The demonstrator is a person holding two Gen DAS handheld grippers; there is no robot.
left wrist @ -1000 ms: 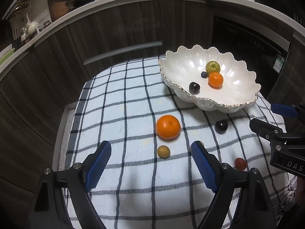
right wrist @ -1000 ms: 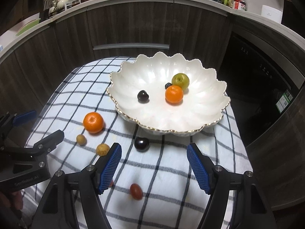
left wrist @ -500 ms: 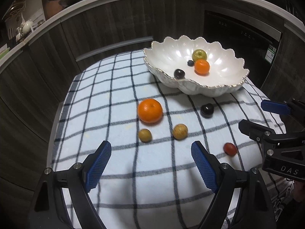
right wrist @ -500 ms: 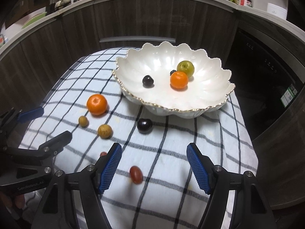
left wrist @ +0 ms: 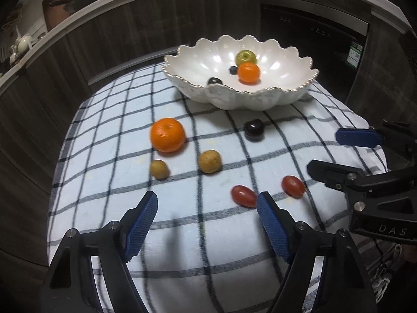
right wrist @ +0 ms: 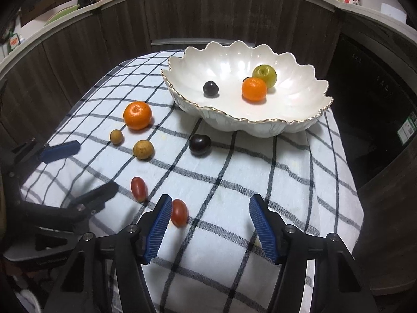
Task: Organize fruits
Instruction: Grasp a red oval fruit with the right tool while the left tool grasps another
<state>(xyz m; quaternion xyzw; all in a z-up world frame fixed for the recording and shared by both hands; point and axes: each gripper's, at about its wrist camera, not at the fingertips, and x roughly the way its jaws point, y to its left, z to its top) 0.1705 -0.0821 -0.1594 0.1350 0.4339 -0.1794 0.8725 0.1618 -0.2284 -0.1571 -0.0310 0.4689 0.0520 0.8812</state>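
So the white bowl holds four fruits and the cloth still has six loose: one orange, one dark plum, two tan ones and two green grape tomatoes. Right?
Not quite. The two grape tomatoes are red, not green, as the right wrist view shows. The rest stands: four fruits in the white bowl, six on the cloth.

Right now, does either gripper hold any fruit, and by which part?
No. The left gripper and the right gripper are both open and empty, though their jaws have just been closing.

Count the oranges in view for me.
2. One orange sits in the scalloped bowl beside the green fruit; the other orange lies on the checked cloth, left of the bowl.
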